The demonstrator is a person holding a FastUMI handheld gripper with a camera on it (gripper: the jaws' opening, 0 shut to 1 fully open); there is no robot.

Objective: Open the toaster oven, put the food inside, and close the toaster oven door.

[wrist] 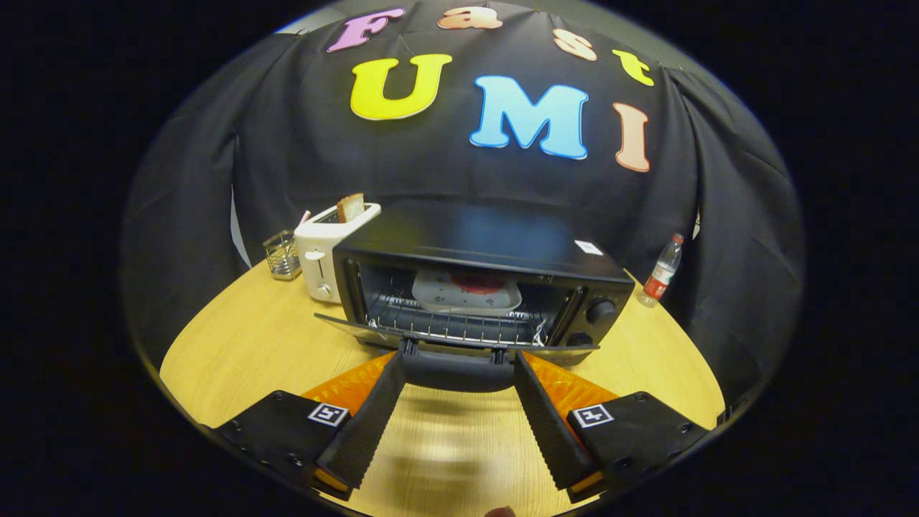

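Oven point(474, 287) sits mid-frame on the table point(237, 345), door point(459, 345) dropped down flat and open. The plate point(467, 293) with red food point(477, 281) on it is already inside on the rack point(459, 323), toward the back. So opening looks done and loading looks done; what's left is closing the door. Gripper point(459, 362) is low in the frame, fingers spread wide, one fingertip point(395, 362) at each end of the door handle point(458, 370), which lies between them. They flank the handle and hold nothing; whether the tips touch the handle's ends can't be told. Likely step in hand: getting set at the handle to lift the door shut, or just having let go of it. Door would need to swing up through its whole arc. Other stuff, not in play: white toaster point(327, 258) with a bread slice point(350, 207) left of the oven, wire holder point(281, 255) further left, bottle point(662, 271) at right by the cloth wall.
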